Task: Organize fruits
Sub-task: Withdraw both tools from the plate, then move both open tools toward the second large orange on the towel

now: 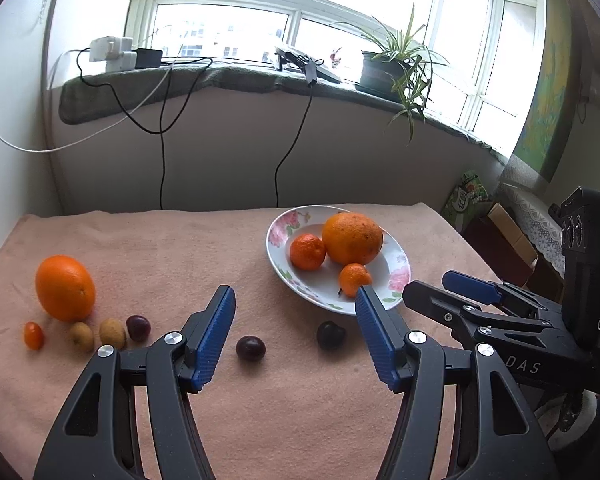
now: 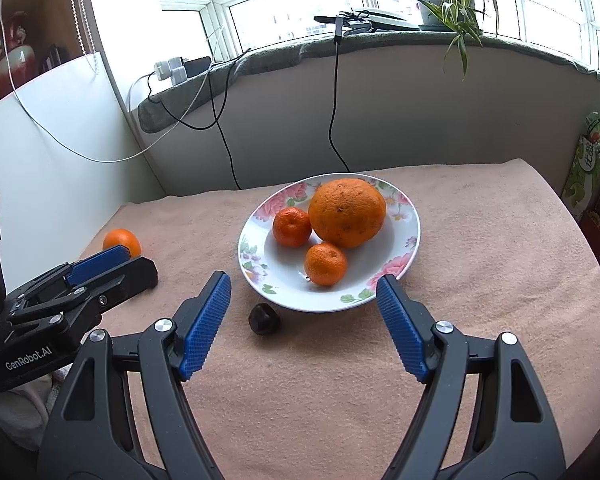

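A flowered plate (image 1: 276, 236) (image 2: 252, 248) holds a big orange (image 1: 352, 238) (image 2: 347, 212) and two tangerines (image 1: 307, 251) (image 2: 325, 264). At the table's left lie a loose orange (image 1: 65, 287), a tiny orange fruit (image 1: 33, 335), two tan longans (image 1: 112, 333) and a dark cherry (image 1: 138, 327). Two more dark cherries (image 1: 251, 347) (image 1: 331, 335) lie before the plate; one of these dark fruits (image 2: 265, 319) shows in the right wrist view. My left gripper (image 1: 294, 300) hovers open over them, empty. My right gripper (image 2: 303, 282) stands open and empty at the plate's near rim.
A pink cloth (image 1: 180, 248) covers the table, which ends at a grey wall behind. Cables (image 1: 162, 160) hang from the windowsill, where a potted plant (image 1: 396, 64) stands. A green bag (image 2: 588, 168) and boxes sit past the table's right edge.
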